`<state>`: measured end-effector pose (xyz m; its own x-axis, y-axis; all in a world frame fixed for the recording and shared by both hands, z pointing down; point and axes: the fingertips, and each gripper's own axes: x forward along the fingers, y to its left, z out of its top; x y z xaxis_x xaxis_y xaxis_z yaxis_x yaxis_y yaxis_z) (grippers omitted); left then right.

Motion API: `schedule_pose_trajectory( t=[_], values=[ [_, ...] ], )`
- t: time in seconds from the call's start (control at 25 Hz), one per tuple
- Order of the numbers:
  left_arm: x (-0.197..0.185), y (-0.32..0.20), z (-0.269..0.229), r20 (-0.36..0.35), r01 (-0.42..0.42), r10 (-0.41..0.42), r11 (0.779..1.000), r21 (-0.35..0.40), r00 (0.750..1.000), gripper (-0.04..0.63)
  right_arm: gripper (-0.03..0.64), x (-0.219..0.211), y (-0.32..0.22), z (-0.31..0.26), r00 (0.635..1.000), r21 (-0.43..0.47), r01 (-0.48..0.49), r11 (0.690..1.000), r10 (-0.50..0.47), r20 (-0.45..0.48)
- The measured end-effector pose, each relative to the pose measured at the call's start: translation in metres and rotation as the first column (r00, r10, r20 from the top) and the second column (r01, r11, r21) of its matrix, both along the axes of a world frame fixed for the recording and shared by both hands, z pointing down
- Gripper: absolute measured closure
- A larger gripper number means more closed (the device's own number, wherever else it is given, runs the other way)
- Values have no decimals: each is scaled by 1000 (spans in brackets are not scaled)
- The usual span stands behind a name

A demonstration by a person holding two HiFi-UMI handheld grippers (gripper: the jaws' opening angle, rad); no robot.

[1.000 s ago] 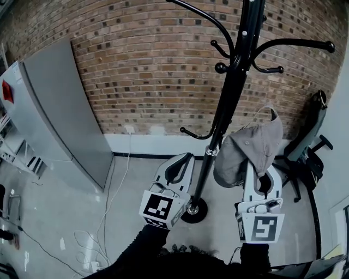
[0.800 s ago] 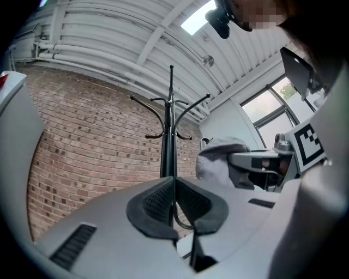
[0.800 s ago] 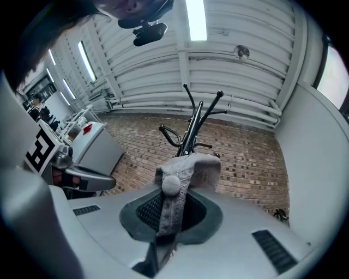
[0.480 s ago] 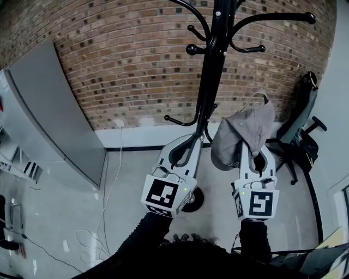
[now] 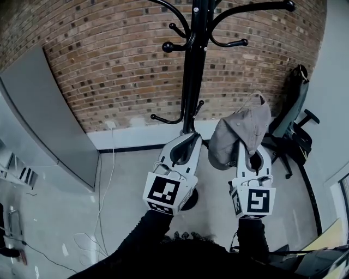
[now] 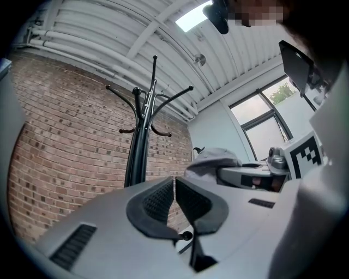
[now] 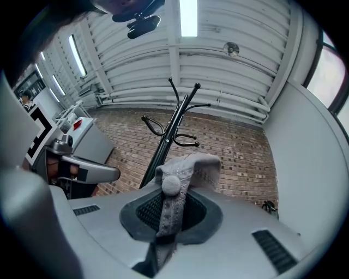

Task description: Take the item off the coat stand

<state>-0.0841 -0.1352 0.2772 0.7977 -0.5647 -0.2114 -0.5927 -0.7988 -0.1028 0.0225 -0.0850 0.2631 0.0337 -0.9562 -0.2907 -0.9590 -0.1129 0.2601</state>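
A red brick wall (image 5: 109,71) is running across the back, with a white skirting board (image 5: 136,139) lining its foot. A tall grey panel (image 5: 49,125) is standing against it at the left. A white cable (image 5: 103,185) is trailing from a wall socket (image 5: 110,125) over the grey floor (image 5: 125,185). A black office chair (image 5: 289,122) is sitting in the right corner. A strip light (image 7: 188,16) is glowing on the ribbed ceiling (image 7: 218,65).
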Motion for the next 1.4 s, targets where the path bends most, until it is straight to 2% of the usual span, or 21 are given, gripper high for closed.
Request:
schedule_pose_trajectory(
  t=[0.72,1.4],
  values=[
    [27,9,11,14,-9,9,999,-31,1000,575,591,24,18,6,1000,-36,-21,999,21,9],
    [25,7,16,29,9,-8,999,-34,1000,575,591,24,18,4,1000,-38,-8,999,8,-6]
  ],
)
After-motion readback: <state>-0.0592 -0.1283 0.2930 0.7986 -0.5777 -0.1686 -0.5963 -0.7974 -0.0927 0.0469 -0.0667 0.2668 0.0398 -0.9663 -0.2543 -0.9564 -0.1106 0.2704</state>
